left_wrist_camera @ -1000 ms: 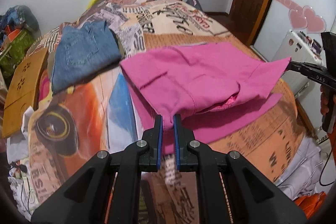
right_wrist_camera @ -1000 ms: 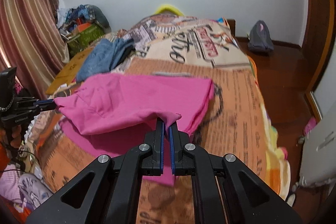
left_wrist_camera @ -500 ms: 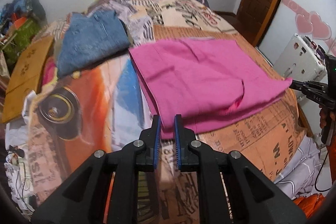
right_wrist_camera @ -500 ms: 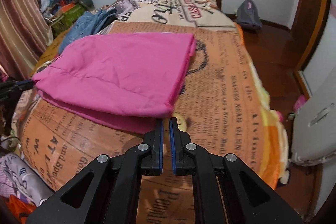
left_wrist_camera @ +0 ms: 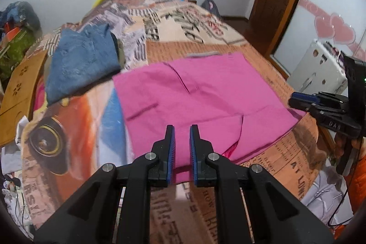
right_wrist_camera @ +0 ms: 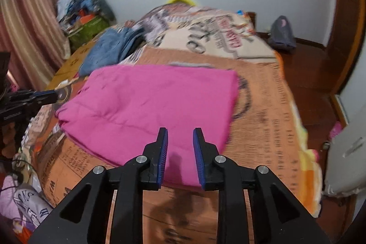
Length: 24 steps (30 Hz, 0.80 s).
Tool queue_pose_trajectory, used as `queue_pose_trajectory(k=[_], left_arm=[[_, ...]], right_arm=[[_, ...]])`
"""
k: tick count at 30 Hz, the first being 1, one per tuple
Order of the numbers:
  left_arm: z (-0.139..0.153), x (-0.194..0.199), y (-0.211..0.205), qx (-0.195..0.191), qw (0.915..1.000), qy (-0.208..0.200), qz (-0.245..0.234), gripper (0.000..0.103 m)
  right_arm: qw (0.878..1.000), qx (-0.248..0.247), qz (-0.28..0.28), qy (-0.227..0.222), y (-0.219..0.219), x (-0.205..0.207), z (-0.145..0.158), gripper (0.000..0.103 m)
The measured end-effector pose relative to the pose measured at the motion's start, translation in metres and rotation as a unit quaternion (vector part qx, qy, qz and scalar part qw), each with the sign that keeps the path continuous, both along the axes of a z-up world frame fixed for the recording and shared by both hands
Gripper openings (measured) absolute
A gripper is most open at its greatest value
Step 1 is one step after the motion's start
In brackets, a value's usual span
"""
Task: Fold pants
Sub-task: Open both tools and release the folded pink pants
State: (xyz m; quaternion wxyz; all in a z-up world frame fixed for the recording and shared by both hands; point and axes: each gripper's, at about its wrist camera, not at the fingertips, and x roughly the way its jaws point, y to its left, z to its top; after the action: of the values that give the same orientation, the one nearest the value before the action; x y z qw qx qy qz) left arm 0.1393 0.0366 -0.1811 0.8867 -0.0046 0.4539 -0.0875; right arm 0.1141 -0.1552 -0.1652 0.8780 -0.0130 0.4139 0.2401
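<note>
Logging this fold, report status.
Left gripper open, right gripper open, both empty. Pink pants folded flat on bed. Jeans lie clear.

Newspaper-style lettering is printed across the bedspread: "AT LOWE" is read near its right edge in the left wrist view, with "HOW" just in front of the fingers. "DAS" is moulded on the right gripper. The large script words farther up are blurred and cannot be read.

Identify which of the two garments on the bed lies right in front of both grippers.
The pink pants, folded flat on the near part of the bed. The blue jeans lie farther back toward the left side, away from both sets of fingers.
</note>
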Motion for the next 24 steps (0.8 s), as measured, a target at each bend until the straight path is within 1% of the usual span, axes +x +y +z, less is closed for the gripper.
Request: queue_pose_trajectory(k=[3,4,5,8,10,12,14,16,20,21,23,24], left_arm=[[-0.021,-0.001,-0.004,0.007,0.9998,0.02,0.002,0.011],[-0.026,-0.002,-0.003,0.007,0.9997,0.024,0.002,0.011],[-0.03,-0.005,-0.003,0.008,0.9998,0.02,0.002,0.012],[-0.026,-0.009,-0.001,0.021,0.9997,0.013,-0.001,0.013],[-0.02,-0.007,0.004,0.019,0.9998,0.011,0.003,0.013],[-0.011,0.0,0.014,0.021,0.9997,0.003,0.016,0.013],[-0.003,0.01,0.027,0.024,0.9992,-0.006,0.031,0.018],[0.002,0.023,0.038,0.026,0.9985,-0.012,0.046,0.027],[0.006,0.054,0.058,0.025,0.9974,-0.015,0.066,0.032],[0.005,0.062,0.063,0.021,0.9973,-0.013,0.069,0.033],[-0.001,0.083,0.074,0.007,0.9968,-0.001,0.08,0.043],[-0.005,0.091,0.078,-0.004,0.9965,0.006,0.083,0.044]], right_arm=[[0.999,-0.005,0.015,0.028,0.015,0.003,-0.022,0.02],[0.999,-0.011,0.019,0.04,0.019,0.003,-0.033,0.02],[0.999,-0.012,0.02,0.044,0.019,0.003,-0.037,0.02],[0.999,0.001,0.018,0.048,0.012,0.002,-0.038,0.022],[0.998,-0.002,0.018,0.053,0.008,0.005,-0.036,0.022],[0.999,-0.015,0.016,0.049,0.005,0.008,-0.032,0.022],[0.999,-0.024,0.01,0.039,0.0,0.013,-0.024,0.022],[0.999,-0.025,0.001,0.029,-0.007,0.022,-0.018,0.023],[0.999,-0.027,-0.024,0.013,-0.02,0.047,-0.007,0.028],[0.999,-0.027,-0.028,0.01,-0.022,0.054,-0.006,0.029],[0.999,-0.029,-0.039,0.003,-0.027,0.069,-0.004,0.03],[0.999,-0.031,-0.044,0.002,-0.028,0.077,-0.004,0.031]])
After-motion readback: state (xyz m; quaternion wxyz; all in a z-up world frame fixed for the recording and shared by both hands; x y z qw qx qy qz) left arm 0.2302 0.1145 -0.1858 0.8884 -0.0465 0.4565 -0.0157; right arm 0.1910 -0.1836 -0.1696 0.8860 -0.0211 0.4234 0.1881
